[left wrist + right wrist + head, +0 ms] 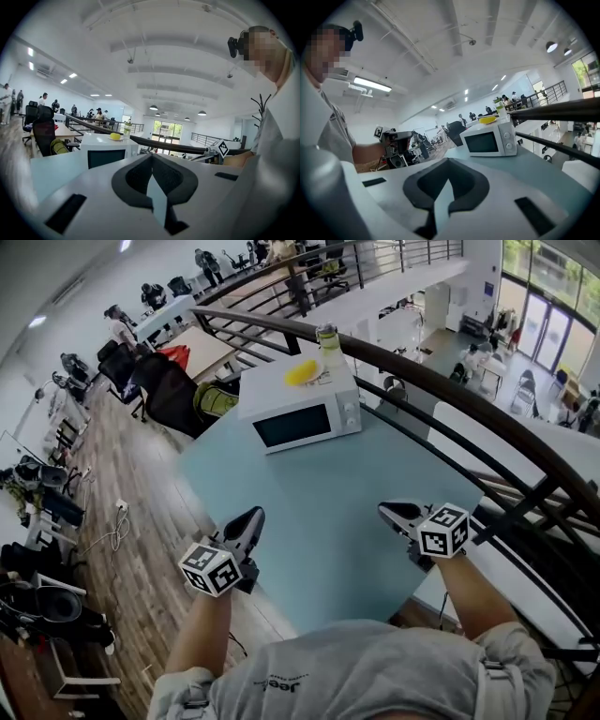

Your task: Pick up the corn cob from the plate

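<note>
White microwave (302,416) on a pale blue table (328,521), clear bottle (328,339) atop it, dark railing (441,381) alongside.

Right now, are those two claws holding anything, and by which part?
Nothing. Left gripper and right gripper are shut, empty; the corn cob lies on its plate atop the microwave.

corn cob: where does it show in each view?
Head view: corn cob top centre, on the microwave.
Left gripper view: corn cob left of centre, mid-height, on the microwave.
Right gripper view: corn cob right of centre, on the microwave.
Shared landmark: the white microwave.
</note>
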The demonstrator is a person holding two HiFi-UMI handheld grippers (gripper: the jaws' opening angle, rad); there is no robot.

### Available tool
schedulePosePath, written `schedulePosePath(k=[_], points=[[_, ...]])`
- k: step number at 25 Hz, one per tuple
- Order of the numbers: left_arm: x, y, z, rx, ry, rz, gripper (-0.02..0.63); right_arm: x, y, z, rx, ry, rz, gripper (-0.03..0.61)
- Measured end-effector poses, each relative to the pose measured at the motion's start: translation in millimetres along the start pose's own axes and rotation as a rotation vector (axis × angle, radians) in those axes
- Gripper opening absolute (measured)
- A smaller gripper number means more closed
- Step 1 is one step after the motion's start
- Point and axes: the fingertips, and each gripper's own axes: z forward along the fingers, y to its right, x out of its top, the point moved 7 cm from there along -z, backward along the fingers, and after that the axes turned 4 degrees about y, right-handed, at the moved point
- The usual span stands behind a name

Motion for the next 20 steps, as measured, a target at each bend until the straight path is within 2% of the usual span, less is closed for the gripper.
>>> schedulePosePath(k=[8, 15, 17, 20], points=[[42.5, -94.6, 87.6, -0.022, -0.017, 0.113, 0.018, 62.7, 36.2, 61.2, -0.146, 0.017, -0.099, 0.015], [66.1, -155.9, 192.0, 0.011, -0.072, 0.175, 0.018, 103.4, 97.2, 126.1, -0.185, 0.008, -0.154, 0.015], [71.1, -171.3, 223.2, 0.022, -0.092, 0.177, 0.018, 111.2, 116.4, 141.5, -0.187, 0.007, -0.165, 0.015], [80.3, -194.7, 266.0, 0.039, -0.115, 0.136, 0.02, 121.4, 142.5, 159.9, -0.193, 0.003, -0.178, 0.015]])
